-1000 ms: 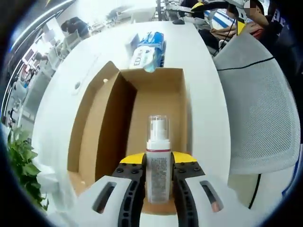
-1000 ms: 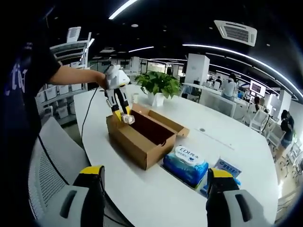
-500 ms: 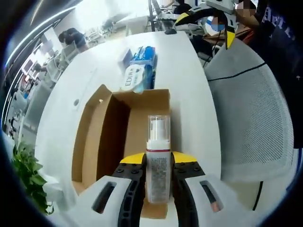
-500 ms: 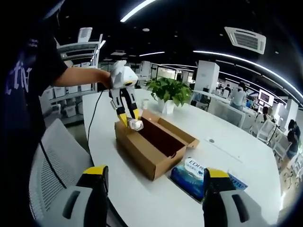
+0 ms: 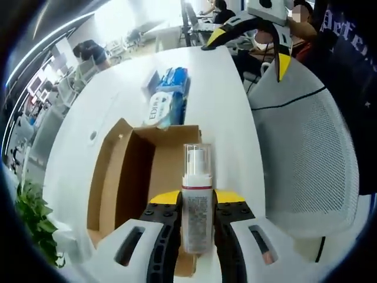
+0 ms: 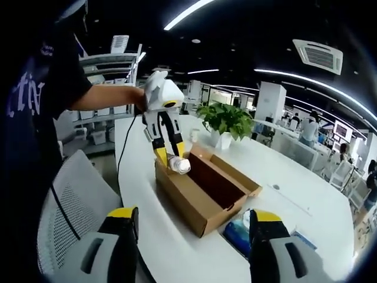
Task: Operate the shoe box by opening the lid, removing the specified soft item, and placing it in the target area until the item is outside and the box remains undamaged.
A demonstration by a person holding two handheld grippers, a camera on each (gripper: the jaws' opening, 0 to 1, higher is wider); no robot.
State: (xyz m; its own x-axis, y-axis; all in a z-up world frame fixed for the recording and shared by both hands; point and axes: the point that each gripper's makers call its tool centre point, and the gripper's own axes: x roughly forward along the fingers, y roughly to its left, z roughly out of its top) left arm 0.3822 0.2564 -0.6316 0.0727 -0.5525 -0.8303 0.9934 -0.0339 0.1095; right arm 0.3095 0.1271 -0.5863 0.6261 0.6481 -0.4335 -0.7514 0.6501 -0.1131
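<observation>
Left tongs (image 5: 197,219) round white clear-capped bottle (image 5: 197,197)

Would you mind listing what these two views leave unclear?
- Left gripper view: the bottle label print is too small and blurred to read; its base is hidden between the left tool jaws.
- Left gripper view: the shoe box near end is hidden behind that tool.
- Right gripper view: the wipes pack is partly covered by the right tool.

Open box (image 5: 138,177) on the table (image 5: 224,100), near its edge; chair (image 5: 306,147) just beside that edge. Bottle (image 5: 196,200) between the left gripper's (image 5: 197,236) jaws, above the box's near end. Wipes pack (image 5: 165,100) on the table beyond the box's far end; potted plant (image 6: 227,121) behind the box.
</observation>
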